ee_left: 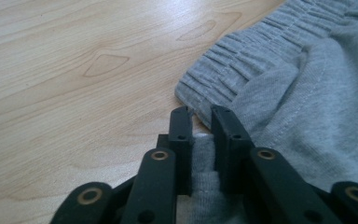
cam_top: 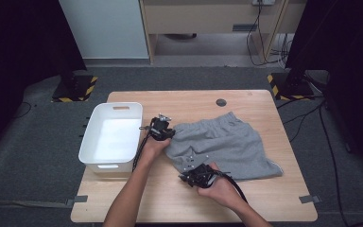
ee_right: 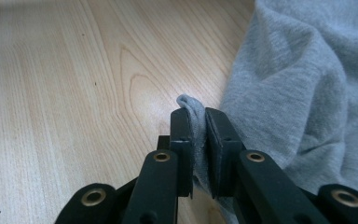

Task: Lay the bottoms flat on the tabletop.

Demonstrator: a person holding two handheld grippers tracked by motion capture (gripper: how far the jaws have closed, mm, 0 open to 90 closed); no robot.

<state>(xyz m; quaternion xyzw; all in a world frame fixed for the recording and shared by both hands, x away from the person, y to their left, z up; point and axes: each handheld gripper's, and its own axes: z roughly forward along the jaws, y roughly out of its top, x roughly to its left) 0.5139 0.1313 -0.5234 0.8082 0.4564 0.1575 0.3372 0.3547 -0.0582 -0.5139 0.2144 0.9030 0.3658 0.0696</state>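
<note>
Grey cotton shorts [cam_top: 222, 142] pinched by both grippers, left [cam_top: 163, 134] and right [cam_top: 196, 176], at the bench's near-left; lift together next, I'd say.

Grey shorts [cam_top: 227, 142] spread flat on wooden table, elastic waistband at far end, near-left edge bunched.

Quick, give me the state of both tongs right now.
Left tongs: closed on the waistband edge of the grey shorts.
Right tongs: closed on a fold of the same shorts' fabric.
</note>
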